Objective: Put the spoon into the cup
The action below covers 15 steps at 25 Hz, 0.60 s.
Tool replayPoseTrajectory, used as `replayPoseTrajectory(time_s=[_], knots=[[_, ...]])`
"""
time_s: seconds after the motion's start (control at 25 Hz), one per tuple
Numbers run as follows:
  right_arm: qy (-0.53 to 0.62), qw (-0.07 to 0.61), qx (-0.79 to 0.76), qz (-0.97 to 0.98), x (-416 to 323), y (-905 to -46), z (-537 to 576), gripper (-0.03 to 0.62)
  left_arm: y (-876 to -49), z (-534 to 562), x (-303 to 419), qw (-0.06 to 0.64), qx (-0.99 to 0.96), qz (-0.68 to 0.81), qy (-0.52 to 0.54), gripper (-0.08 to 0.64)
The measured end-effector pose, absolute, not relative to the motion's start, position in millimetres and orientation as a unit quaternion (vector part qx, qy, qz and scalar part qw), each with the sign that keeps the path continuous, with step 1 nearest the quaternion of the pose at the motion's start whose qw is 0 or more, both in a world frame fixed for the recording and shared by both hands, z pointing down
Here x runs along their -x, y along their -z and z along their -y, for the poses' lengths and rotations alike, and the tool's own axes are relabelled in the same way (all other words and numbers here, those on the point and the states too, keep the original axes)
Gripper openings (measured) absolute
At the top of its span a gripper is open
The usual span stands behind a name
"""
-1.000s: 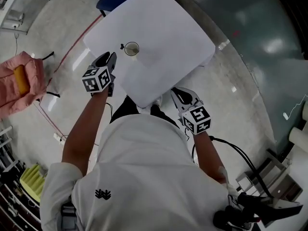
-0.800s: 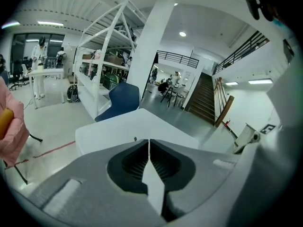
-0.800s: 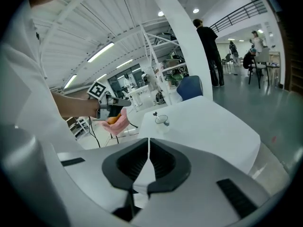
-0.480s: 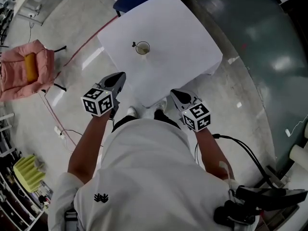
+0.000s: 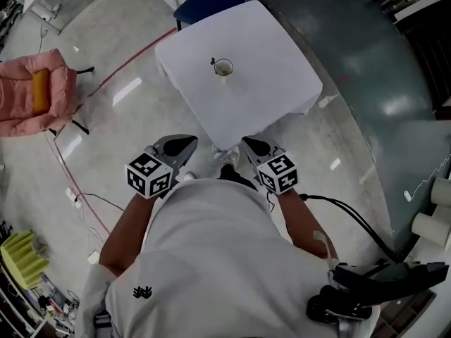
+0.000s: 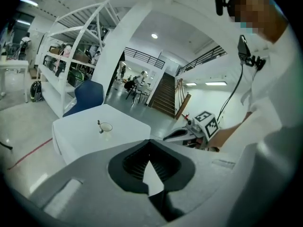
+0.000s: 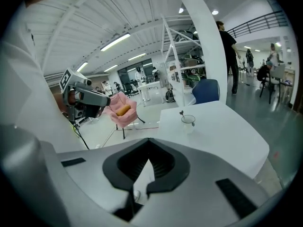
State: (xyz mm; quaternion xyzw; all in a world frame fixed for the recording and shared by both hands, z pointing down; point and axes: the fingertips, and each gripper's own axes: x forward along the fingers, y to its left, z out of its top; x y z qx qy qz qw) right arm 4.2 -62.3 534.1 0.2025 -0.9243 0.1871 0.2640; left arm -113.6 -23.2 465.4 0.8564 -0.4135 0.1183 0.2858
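Small clear glass cup (image 5: 223, 67) sits on the square white-clothed table (image 5: 275, 83). The small dark-ended metal spoon (image 5: 213, 61) looks to be standing in it, its end poking over the far-left rim; the right gripper view shows the same. Change: 1 second ago the left gripper (image 5: 189, 141) was at the table edge near the cup. Now both it and the right gripper (image 5: 248, 142) are pulled back off the table, held near the person's body, and the table sits farther off in the head view. Both tongs are clenched with tips meeting, and nothing is between them in either gripper view. Judgement: spoon delivered, task looks done, and this is the retreat. 0 steps left unless the spoon tips out.
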Motion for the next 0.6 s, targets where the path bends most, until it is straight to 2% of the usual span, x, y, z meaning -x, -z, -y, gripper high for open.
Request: replayPoseTrajectory(time_s=[0.28,0.6], knots=[[-0.162,0.253,-0.191,0.934,51.1,-515.2,-20.5,0.009,-461.8,-82.3,156.8,0.287,-0.864,0.394,-0.125,0.011],[-0.165,0.257,-0.181,0.935,73.9,-523.1,-99.9,0.009,-469.8,-136.4,174.6,0.291,-0.868,0.387,-0.11,0.011]])
